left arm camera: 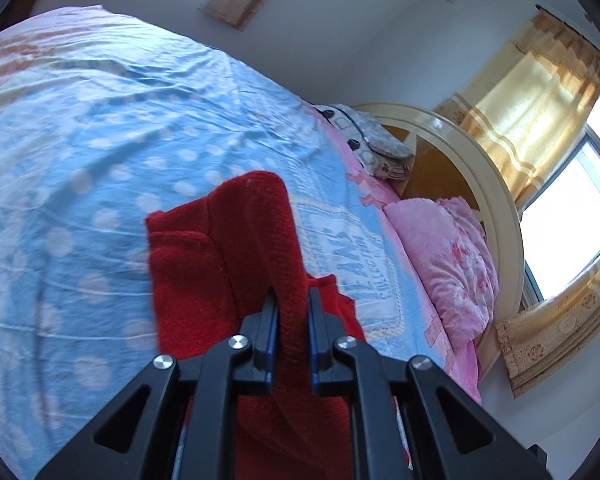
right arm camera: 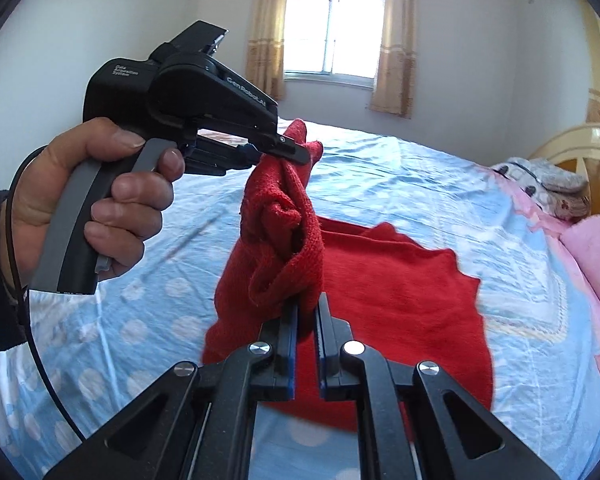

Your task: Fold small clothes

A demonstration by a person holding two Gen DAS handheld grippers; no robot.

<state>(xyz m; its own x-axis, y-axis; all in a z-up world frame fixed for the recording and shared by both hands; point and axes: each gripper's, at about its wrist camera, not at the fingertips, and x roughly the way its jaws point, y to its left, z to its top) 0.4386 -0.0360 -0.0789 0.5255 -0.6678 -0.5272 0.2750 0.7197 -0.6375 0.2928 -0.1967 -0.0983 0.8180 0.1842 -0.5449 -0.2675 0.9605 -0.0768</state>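
Red knit garment [left arm camera: 224, 256] lifted off the bed, pinched at two points, mid-fold.

Left wrist view: the left gripper [left arm camera: 293, 312] has its jaws narrow on a ribbed, soft fold; the rest drapes ahead over the polka-dot sheet [left arm camera: 80, 140]. Right wrist view: the right gripper [right arm camera: 307, 316] clamps a bunched edge, the body trailing rightward beyond the jaws. Next, I judge, spread the two grips and lay it flat.

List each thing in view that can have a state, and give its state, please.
red garment: partly lifted off the bed, one edge pinched by both grippers, the rest lying on the sheet.
left gripper: shut on the red garment.
right gripper: shut on the red garment.
blue sheet: spread over the bed, wrinkled.
pink quilt: bunched by the headboard.
window curtains: drawn apart.
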